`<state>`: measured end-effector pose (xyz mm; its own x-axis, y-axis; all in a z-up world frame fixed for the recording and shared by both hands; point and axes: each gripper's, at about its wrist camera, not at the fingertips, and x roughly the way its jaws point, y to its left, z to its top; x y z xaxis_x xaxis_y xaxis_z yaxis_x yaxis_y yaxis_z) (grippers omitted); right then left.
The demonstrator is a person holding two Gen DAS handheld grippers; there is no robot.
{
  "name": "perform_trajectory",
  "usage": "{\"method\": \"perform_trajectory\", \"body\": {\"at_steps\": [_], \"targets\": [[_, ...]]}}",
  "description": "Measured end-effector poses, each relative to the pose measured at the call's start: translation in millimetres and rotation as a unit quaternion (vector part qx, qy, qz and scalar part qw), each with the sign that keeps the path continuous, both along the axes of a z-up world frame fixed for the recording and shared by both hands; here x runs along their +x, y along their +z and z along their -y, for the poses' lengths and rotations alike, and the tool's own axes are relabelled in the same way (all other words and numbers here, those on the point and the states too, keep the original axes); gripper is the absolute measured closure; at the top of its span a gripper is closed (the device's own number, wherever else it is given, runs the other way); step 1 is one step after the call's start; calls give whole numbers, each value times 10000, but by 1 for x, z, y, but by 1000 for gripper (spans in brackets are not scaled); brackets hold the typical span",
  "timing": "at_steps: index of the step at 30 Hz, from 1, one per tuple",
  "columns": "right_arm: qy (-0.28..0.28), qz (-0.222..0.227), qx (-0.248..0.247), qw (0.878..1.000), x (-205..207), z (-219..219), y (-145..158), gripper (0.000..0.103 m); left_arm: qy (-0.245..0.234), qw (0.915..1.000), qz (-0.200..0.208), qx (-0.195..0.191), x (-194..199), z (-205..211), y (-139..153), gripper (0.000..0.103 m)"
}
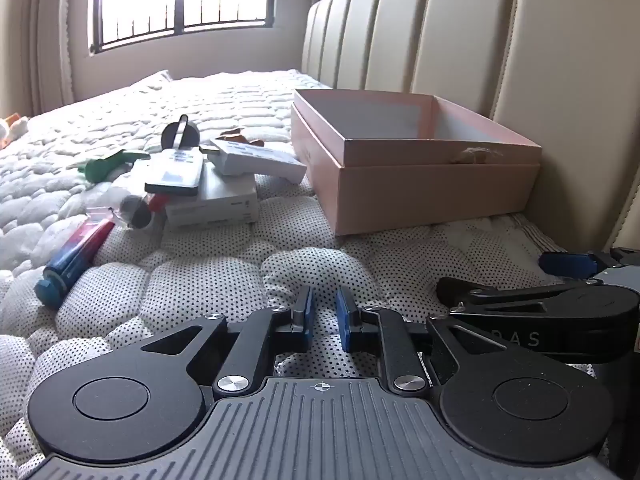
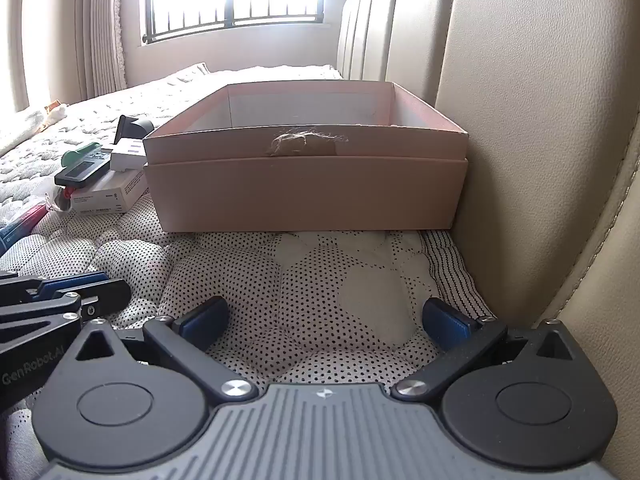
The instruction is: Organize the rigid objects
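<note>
pile lies to the left, box straight ahead

in the left wrist view the left gripper (image 1: 325,318) sits low over the bed (image 1: 224,276) with its blue pads drawn nearly together and nothing between them. the clutter to be sorted lies in the left half of that frame, up and to the left of the gripper: a blue and red tube (image 1: 72,258) nearest, its long axis running from lower left to upper right, then a white carton (image 1: 214,204) with a dark flat device (image 1: 176,174) resting on top, a green piece (image 1: 110,164) beyond, and a second white box (image 1: 260,160) leaning towards the pink box (image 1: 420,188). the pink box stands open and looks empty at centre right, against the headboard (image 1: 520,60).

in the right wrist view the right gripper (image 2: 325,322) is spread wide and holds nothing; the pink box fills the middle of the frame directly ahead, while the pile is crowded at the left edge. judging from this, the left gripper is the nearer one to the objects, and the tube is its closest pick.
</note>
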<state>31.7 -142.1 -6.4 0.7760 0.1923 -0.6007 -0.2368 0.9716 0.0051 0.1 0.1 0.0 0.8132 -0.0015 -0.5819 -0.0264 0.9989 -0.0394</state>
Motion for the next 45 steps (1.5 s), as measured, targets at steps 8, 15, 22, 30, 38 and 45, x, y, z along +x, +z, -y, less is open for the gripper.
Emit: {"method": "perform_trajectory", "body": {"at_steps": [8,15,22,30,38,45], "targets": [[0,2,-1,10000,0,0,0,0,8,10000,14,-62,1,-4,0,86],[0,4,-2,10000,0,0,0,0,11,10000,29,5,-3,-5,2,86],[1,4,-2,10000,0,0,0,0,11,10000,38,14,-4,-5,2,86],[1,4,-2,10000,0,0,0,0,12,10000,35,46,-2,-1,0,86],[0,4,-2,10000,0,0,0,0,11,10000,38,49,-2,-1,0,86],[0,5,-2,10000,0,0,0,0,11,10000,40,46,-2,-1,0,86]]}}
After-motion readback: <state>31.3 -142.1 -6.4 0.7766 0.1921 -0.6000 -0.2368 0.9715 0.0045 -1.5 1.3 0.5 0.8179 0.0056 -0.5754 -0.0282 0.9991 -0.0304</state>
